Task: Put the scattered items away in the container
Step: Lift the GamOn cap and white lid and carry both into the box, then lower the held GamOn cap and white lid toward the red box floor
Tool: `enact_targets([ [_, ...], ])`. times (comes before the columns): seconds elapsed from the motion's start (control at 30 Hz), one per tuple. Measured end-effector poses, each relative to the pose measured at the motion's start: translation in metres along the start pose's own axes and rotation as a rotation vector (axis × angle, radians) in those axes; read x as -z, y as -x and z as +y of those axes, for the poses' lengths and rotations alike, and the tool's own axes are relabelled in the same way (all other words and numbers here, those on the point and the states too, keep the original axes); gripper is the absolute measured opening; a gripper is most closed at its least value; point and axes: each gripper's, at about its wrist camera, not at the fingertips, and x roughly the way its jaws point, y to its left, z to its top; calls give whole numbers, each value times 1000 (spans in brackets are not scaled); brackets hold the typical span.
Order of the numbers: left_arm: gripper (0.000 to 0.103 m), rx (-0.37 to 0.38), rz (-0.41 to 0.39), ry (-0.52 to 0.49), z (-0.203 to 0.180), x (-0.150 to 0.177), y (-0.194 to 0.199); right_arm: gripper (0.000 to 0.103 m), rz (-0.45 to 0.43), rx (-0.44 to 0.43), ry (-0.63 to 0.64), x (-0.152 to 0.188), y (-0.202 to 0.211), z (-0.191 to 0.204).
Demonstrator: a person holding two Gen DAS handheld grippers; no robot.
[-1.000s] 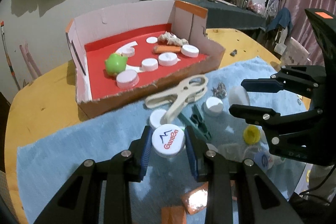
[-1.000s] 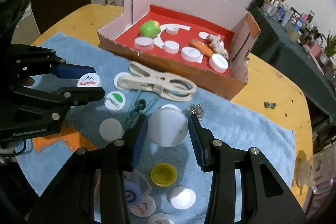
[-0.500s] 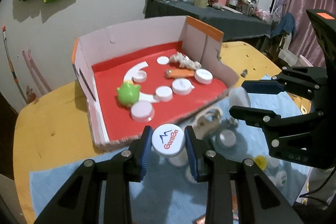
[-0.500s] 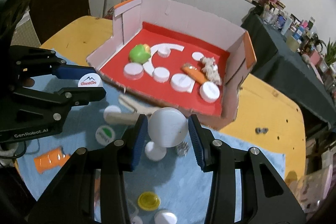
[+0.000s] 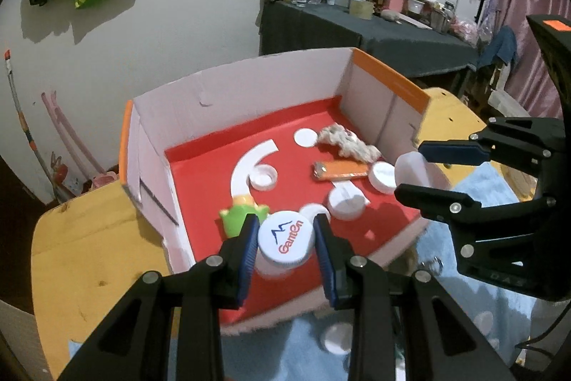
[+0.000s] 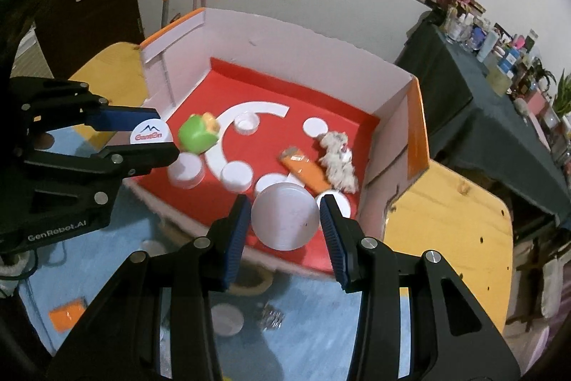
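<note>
1. Left gripper (image 5: 285, 240) closed on a white bottle cap printed "GanGn" (image 5: 285, 241), held above the near-left corner of the cardboard box (image 5: 235, 95).
2. Right gripper (image 6: 284, 224) closed on a plain white lid (image 6: 284, 216), held above the box's near edge, toward its right corner.
3. Inside the box, on its red floor: a green toy (image 6: 197, 133) near the left wall, just beside the left gripper's cap; an orange lighter (image 5: 339, 170) and a tuft of white rope (image 6: 337, 159) toward the right wall, touching each other; several white caps scattered between them.
4. Box resting on a yellow wooden table (image 6: 453, 213), its near edge meeting a blue towel (image 6: 310, 338).
5. On the towel, outside the box: a white cap (image 6: 226, 319), a small metal piece (image 6: 272, 318) just beside it, and an orange scrap (image 6: 67, 314) near the towel's left edge.
</note>
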Motion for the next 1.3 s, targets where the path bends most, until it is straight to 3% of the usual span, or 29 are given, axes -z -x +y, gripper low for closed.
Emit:
enact_targets([
  [0.57, 33, -147, 47, 101, 39, -38, -59, 39, 142, -10, -115, -62, -93, -34],
  [1.3, 33, -174, 115, 96, 41, -44, -98, 39, 205, 19, -97, -71, -128, -22],
])
